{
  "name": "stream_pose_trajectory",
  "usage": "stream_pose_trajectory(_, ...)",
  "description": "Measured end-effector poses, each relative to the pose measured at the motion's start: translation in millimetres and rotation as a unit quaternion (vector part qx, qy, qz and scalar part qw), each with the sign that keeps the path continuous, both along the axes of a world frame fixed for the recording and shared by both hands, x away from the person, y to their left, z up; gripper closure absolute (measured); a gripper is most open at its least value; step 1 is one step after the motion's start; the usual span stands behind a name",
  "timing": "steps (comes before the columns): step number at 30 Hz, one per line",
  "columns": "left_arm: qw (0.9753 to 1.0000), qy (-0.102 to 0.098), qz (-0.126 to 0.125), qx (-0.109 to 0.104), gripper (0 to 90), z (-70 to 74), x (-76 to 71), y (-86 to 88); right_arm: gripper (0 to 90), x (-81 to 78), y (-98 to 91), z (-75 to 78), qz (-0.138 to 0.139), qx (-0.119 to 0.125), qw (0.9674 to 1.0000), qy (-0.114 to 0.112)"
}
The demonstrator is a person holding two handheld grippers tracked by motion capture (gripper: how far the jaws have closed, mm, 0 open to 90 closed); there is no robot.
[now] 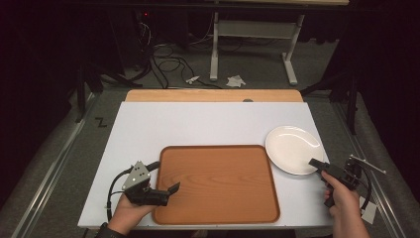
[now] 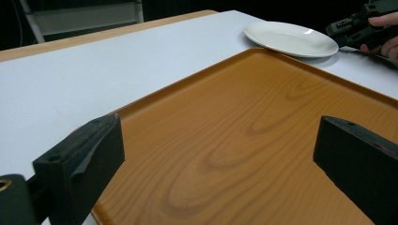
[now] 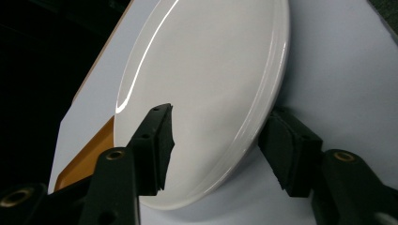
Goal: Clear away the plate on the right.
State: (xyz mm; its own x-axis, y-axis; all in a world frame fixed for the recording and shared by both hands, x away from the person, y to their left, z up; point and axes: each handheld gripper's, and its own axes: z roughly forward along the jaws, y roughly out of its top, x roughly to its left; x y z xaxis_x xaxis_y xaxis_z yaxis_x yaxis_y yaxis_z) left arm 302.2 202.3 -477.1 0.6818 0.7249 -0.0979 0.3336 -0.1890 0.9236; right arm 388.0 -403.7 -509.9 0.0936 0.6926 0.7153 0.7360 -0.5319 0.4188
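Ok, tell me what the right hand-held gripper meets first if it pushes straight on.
The white plate: its near rim already sits between the right hand-held gripper's jaws, one above and one outside the rim, not visibly pressing yet.

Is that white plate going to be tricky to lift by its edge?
Probably. The white plate looks glossy, so the right gripper may slip on its rim. It seems stiff and likely breakable, and held at one edge it may droop.

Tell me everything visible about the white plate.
The round, glossy white plate, ceramic by its look, is empty and rests on the white tabletop; its left edge overlaps the brown wood-grain tray. The right gripper has its rim between the open jaws, one above, one beside it; contact is unclear.
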Motion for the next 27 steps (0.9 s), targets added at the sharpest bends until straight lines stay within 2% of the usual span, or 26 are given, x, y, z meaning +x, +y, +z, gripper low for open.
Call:
stream_pose_trajectory(5, 1.0000, -0.001, -0.001, 0.000, 2.9, -0.2, 0.2, -0.4, 57.1, 1.2, -3.0, -1.4, -0.003, 0.001, 1.0000, 0.009)
stream_pose_trajectory(6, 1.0000, -0.001, -0.001, 0.000, 2.9, -0.2, 0.2, -0.4, 60.0, 1.4, -3.7, -1.9, -0.006, 0.003, 0.9999, 0.012)
stream_pose_trajectory(7, 1.0000, 0.000, -0.001, 0.000, 3.2, -0.3, 0.2, -0.5, 66.7, 1.6, -4.5, -2.1, -0.008, -0.001, 0.9998, 0.017)
stream_pose_trajectory(8, 1.0000, 0.000, -0.001, 0.000, 3.2, -0.4, 0.3, -0.5, 66.7, 1.6, -4.5, -2.1, -0.008, -0.001, 0.9998, 0.017)
stream_pose_trajectory(9, 1.0000, 0.000, -0.001, 0.000, 3.3, -0.5, 0.3, -0.6, 72.7, 1.5, -6.2, -3.4, -0.011, -0.004, 0.9997, 0.021)
stream_pose_trajectory(11, 1.0000, 0.000, -0.001, -0.001, 3.3, -0.7, 0.4, -0.8, 79.1, 1.2, -7.9, -4.7, -0.017, -0.001, 0.9995, 0.025)
stream_pose_trajectory(18, 1.0000, 0.000, -0.001, -0.001, 3.5, -0.7, 0.4, -0.6, 81.9, 0.8, -10.7, -6.6, -0.029, 0.022, 0.9989, 0.031)
stream_pose_trajectory(19, 1.0000, 0.000, -0.001, -0.001, 3.5, -0.7, 0.4, -0.6, 83.1, -0.1, -12.8, -7.0, -0.035, 0.035, 0.9985, 0.025)
stream_pose_trajectory(24, 1.0000, -0.001, 0.000, -0.002, 3.6, -0.4, 0.4, -0.1, 85.7, -1.8, -15.2, -5.1, -0.047, 0.051, 0.9974, 0.018)
stream_pose_trajectory(27, 1.0000, -0.002, 0.000, -0.003, 3.6, -0.3, 0.2, -0.1, 87.8, -3.7, -17.0, -2.8, -0.053, 0.071, 0.9961, 0.003)
